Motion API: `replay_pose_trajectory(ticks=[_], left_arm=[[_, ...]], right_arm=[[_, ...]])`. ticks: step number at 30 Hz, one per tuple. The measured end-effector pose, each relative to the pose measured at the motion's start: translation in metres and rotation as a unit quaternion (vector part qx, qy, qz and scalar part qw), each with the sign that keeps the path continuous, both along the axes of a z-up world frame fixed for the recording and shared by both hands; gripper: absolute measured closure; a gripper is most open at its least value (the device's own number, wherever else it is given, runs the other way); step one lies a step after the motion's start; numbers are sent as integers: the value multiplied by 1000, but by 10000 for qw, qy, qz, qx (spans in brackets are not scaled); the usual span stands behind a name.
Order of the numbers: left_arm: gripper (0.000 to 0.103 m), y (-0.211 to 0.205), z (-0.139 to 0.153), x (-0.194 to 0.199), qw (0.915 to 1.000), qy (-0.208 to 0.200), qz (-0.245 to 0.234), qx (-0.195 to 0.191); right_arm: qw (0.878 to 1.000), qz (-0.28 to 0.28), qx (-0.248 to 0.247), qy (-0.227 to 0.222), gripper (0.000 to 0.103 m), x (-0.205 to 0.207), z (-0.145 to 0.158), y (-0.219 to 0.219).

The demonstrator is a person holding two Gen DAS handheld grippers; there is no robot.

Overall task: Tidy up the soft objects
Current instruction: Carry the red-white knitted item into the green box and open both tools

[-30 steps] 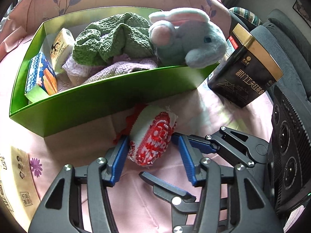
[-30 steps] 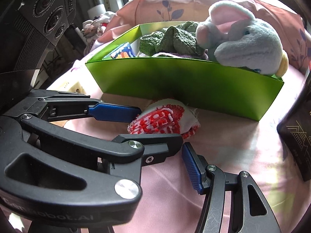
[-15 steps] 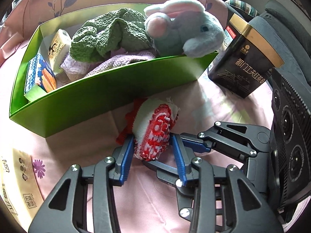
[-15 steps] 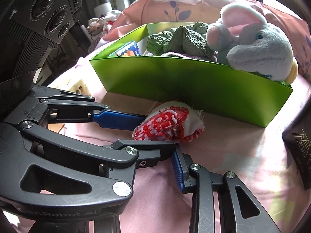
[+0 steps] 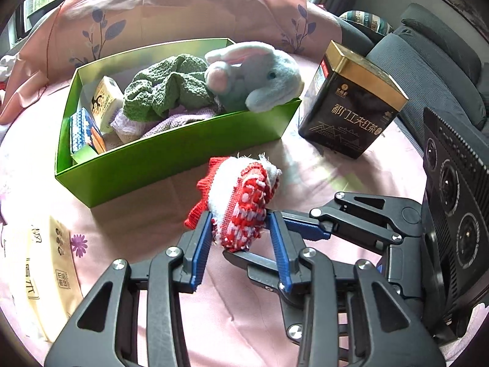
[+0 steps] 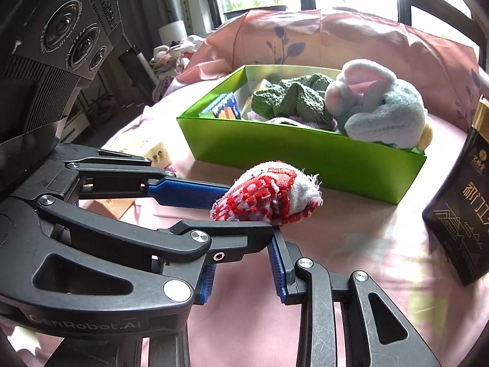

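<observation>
A red-and-white knitted bundle (image 5: 241, 195) (image 6: 269, 195) hangs just above the pink cloth in front of the green box (image 5: 171, 156) (image 6: 290, 153). My left gripper (image 5: 240, 223) (image 6: 247, 211) is shut on it, one blue pad on each side. My right gripper (image 6: 241, 263) (image 5: 259, 244) comes in from the right, crossing the left one. Its jaws have narrowed around the bundle's lower end and the tip of the left gripper's right finger. One of its pads is hidden behind that finger. In the box lie a grey plush animal (image 5: 259, 76) (image 6: 382, 113) and a green knitted cloth (image 5: 165, 88).
A black and gold tea tin (image 5: 351, 104) (image 6: 464, 198) stands right of the box. Two small cartons (image 5: 105, 101) lean at the box's left end. A beige packet (image 5: 45, 275) lies on the cloth at the near left. A grey chair (image 5: 428, 70) stands beyond the tin.
Both grippers closed in on the bundle, the left first around its sides, the right across its lower end. The bundle has since risen off the cloth with both grippers.
</observation>
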State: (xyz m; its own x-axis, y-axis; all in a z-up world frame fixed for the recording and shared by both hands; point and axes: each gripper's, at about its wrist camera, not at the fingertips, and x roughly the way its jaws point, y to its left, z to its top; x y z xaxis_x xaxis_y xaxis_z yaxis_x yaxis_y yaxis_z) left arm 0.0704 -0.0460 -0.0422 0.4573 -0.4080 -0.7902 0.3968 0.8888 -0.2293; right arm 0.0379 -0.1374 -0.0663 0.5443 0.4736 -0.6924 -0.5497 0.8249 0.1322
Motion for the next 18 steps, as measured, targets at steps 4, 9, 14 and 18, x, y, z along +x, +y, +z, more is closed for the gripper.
replay_pose_trajectory(ticks=[4,9,14,18], left_arm=[[68,-1,18,-11,9998,-205,15,7],[68,-5,38,-21,9990,-446,4,3],[68,-11,55,-25,9978,-659,-47,23],[68,-14,66,-23,9969,-777,-76,51]], right_arm=[[9998,-8,47,-194,69,-9,16,-1],[9990,-60,113,-430,69,-16,37,-6],[9978,-117,141,-635,69,-19,53,-11],[9969,-152,187,-754,69,-17,63,-14]])
